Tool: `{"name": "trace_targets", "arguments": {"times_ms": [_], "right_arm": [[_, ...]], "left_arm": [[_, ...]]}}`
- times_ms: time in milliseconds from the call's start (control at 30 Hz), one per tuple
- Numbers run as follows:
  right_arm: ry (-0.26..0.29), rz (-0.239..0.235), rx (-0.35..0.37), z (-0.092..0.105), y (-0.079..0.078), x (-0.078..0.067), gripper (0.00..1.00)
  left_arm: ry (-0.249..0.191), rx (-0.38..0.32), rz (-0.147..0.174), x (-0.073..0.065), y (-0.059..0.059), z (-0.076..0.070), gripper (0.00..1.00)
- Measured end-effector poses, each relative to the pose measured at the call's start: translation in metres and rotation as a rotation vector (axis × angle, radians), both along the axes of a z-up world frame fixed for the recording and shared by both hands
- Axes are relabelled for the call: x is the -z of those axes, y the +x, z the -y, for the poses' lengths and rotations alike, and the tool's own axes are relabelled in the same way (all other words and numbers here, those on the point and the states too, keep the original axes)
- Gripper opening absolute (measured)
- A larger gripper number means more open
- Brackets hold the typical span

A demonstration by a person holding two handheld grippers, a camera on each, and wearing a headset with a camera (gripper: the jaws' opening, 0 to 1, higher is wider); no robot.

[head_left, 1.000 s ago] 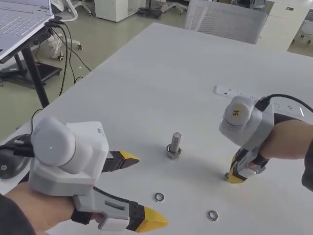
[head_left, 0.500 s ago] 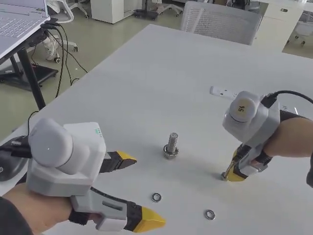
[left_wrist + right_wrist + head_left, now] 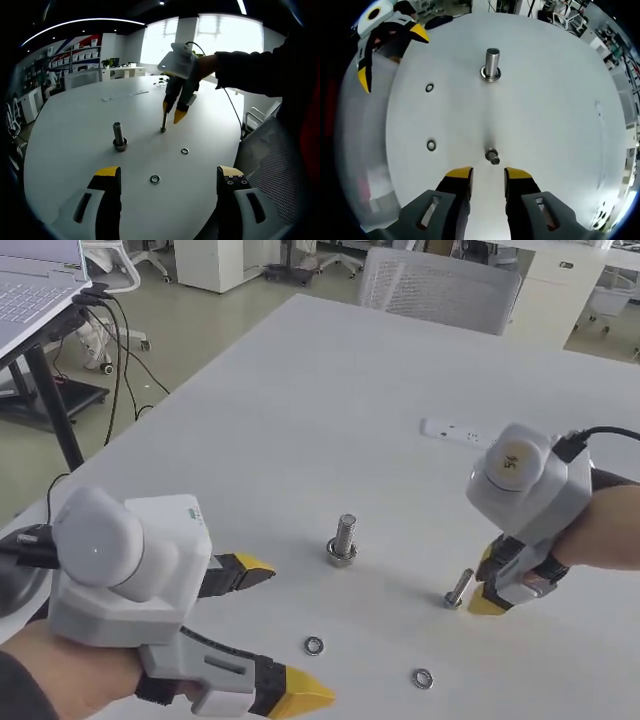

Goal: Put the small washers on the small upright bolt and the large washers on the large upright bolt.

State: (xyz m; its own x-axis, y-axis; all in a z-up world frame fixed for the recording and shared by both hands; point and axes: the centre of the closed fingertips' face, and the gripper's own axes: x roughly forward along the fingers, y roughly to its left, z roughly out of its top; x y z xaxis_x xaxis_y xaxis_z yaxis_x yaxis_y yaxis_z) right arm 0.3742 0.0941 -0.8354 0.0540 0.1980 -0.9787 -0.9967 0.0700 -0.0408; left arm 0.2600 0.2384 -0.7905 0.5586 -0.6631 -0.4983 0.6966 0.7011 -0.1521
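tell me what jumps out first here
The large bolt stands upright on the table. The small bolt sits just in front of the right gripper's open jaws. A washer and a second washer lie loose nearer the person, ahead of the wide-open left gripper.

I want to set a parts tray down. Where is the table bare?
Bare: the wide table stretch beyond the large bolt, left of the white strip, up to the far edge. Crowded: the near part, where the small bolt sits by the right gripper, and two washers lie between it and the left gripper.
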Motion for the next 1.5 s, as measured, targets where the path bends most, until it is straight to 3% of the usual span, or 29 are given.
{"name": "trace_targets", "arguments": {"times_ms": [267, 567, 1167, 1500], "right_arm": [[0.012, -0.007, 0.013, 0.005, -0.006, 0.001, 0.27], [0.016, -0.008, -0.002, 0.006, -0.025, 0.002, 0.27], [0.049, -0.066, -0.059, -0.018, -0.072, 0.017, 0.26], [0.053, -0.085, -0.094, -0.032, -0.088, 0.029, 0.24]], "left_arm": [[0.001, 0.002, 0.001, 0.000, 0.000, 0.000, 0.78], [0.002, 0.006, 0.001, 0.001, -0.002, -0.001, 0.78], [0.004, 0.010, 0.007, 0.000, -0.004, -0.001, 0.78], [0.004, 0.012, 0.012, -0.001, -0.004, -0.001, 0.77]]}}
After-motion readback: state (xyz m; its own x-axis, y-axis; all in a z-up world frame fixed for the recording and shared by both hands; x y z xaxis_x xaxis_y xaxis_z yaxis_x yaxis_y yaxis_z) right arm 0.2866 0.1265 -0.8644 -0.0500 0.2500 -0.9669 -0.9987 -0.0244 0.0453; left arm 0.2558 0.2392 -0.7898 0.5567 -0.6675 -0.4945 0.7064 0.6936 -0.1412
